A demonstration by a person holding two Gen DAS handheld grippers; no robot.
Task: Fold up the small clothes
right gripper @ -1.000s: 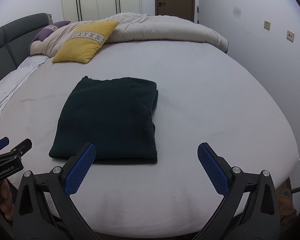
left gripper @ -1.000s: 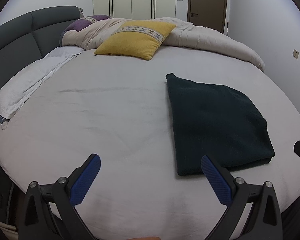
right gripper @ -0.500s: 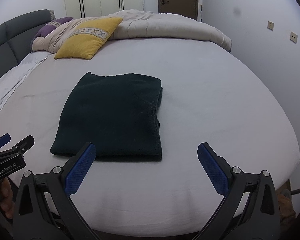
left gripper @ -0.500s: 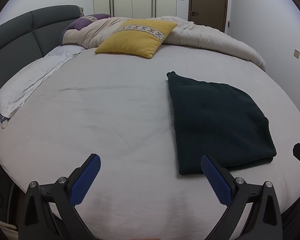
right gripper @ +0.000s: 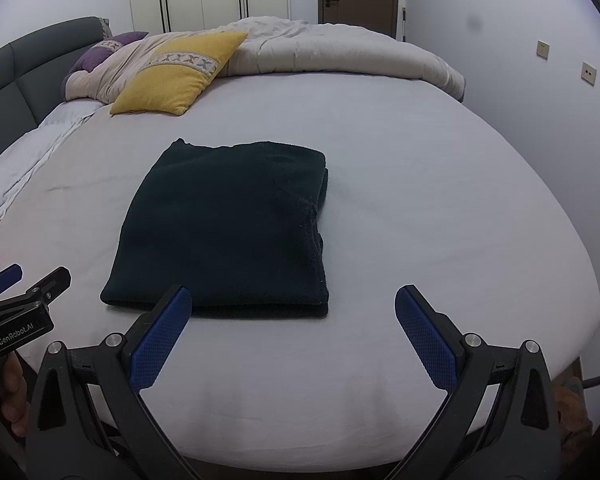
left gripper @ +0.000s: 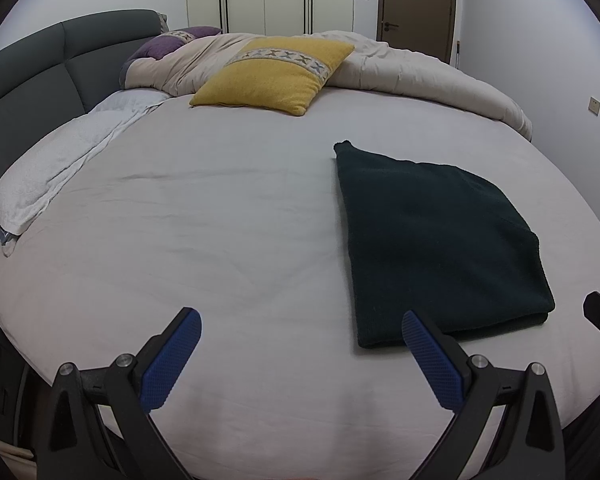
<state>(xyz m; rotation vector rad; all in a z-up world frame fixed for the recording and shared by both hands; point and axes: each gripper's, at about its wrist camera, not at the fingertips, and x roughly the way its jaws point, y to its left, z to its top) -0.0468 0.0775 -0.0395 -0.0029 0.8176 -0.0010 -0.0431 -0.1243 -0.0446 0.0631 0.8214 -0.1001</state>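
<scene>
Though grippers nearer, sweater (right gripper: 228,224) unmoved.

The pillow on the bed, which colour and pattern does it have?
The pillow is yellow, with a pale band of cross shapes; the left wrist view shows it best.

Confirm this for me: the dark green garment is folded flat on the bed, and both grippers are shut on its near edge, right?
Not quite. The dark green garment is folded flat on the bed, but both wrist views show the left gripper and right gripper open, holding nothing.
</scene>
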